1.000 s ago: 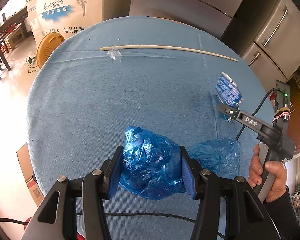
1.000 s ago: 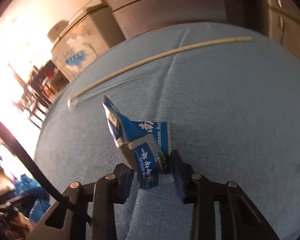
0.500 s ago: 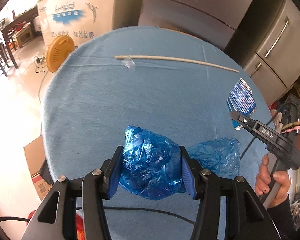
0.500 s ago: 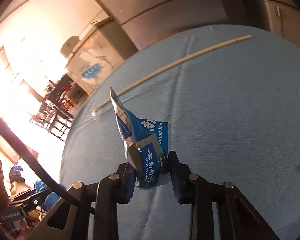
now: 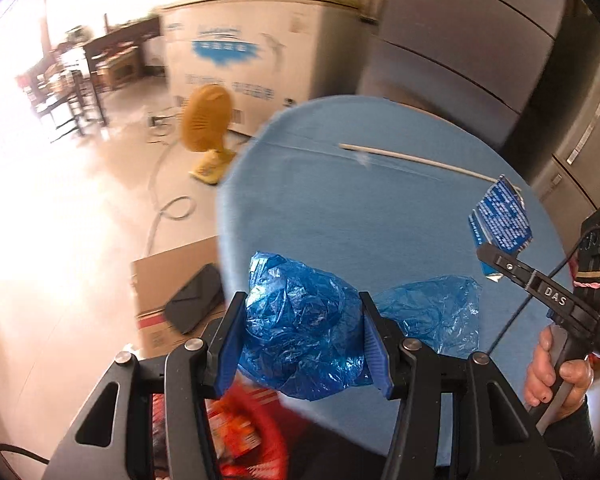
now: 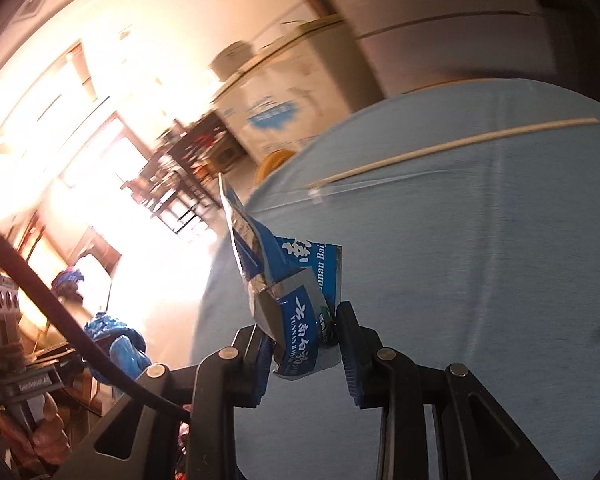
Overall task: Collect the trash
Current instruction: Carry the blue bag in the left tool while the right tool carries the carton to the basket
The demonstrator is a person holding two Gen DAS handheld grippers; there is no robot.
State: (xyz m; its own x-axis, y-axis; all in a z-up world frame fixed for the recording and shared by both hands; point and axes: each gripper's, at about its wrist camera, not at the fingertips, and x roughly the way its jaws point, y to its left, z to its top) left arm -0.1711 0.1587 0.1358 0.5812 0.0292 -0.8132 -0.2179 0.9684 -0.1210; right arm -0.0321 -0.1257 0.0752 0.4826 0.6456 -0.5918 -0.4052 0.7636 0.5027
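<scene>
My left gripper is shut on a crumpled blue plastic bag, held off the near left edge of the round blue table, above a red bin with trash in it. My right gripper is shut on a torn blue and silver wrapper, held above the table. From the left wrist view the right gripper and its wrapper show at the right. From the right wrist view the blue bag shows at the lower left.
A long thin stick and a scrap of clear plastic lie on the far side of the table; the stick also shows in the right wrist view. A cardboard box, a yellow fan and a white freezer stand on the floor to the left.
Both grippers have pulled back and swung left with their loads. The left one has passed the table's edge, and the red bin now shows beneath it.
</scene>
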